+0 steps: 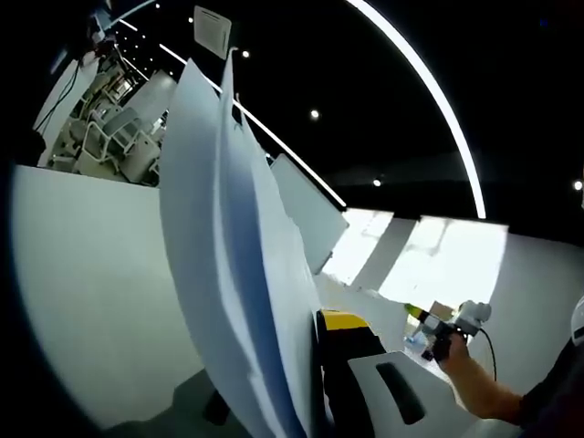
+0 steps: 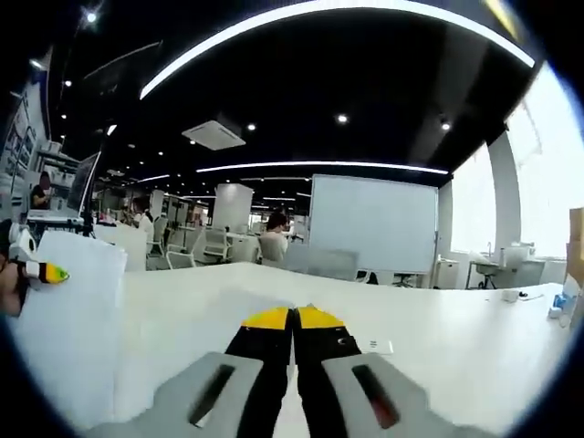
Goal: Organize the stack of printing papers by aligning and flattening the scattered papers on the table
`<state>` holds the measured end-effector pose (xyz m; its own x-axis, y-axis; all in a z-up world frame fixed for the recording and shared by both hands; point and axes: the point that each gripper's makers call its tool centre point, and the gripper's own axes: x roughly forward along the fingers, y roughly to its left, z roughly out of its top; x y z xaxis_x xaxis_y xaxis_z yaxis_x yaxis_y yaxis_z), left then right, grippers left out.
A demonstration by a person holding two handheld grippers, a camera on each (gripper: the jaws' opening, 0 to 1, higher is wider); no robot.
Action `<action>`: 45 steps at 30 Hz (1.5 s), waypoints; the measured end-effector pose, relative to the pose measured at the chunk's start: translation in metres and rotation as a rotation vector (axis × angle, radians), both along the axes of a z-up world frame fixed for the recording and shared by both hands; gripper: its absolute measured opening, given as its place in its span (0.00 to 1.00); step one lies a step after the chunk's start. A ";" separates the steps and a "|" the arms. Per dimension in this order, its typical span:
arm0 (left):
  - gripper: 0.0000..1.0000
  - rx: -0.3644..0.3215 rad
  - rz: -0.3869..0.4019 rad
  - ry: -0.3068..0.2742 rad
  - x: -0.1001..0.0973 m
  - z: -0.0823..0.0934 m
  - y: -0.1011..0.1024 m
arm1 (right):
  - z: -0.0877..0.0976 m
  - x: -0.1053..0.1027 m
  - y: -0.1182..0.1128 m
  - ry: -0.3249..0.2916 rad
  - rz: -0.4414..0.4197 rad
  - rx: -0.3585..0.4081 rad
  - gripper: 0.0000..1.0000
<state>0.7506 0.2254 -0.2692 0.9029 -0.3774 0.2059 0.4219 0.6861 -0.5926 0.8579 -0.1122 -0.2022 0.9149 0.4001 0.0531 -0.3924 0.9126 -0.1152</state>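
The left gripper fingers are clamped on the papers, standing on edge above the desk. The right gripper fingers are together, empty.

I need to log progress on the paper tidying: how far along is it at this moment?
Done: the sheets look gathered into one bundle, the papers lifted on edge. In hand: the left gripper is clamped on them; their edges look fanned, not yet squared. The right gripper is shut, empty, over the table. Left: aligning the edges, laying the stack flat, pressing it down.
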 end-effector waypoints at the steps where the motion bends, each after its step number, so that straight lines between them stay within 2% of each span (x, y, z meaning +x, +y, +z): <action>1: 0.08 0.000 0.000 0.000 0.000 0.000 0.000 | 0.001 0.000 0.000 -0.002 0.001 0.000 0.00; 29: 0.08 0.026 -0.003 -0.001 -0.001 0.000 -0.005 | 0.037 -0.021 0.007 -0.037 0.063 0.129 0.00; 36: 0.09 0.023 -0.005 0.000 -0.001 0.000 -0.005 | 0.048 -0.027 0.008 -0.019 0.106 0.248 0.00; 39: 0.09 0.021 -0.005 0.000 -0.001 0.000 -0.004 | 0.047 -0.029 0.011 0.028 0.153 0.328 0.00; 45: 0.09 0.017 -0.007 0.000 0.000 0.000 -0.004 | 0.045 -0.029 0.014 0.058 0.175 0.356 0.00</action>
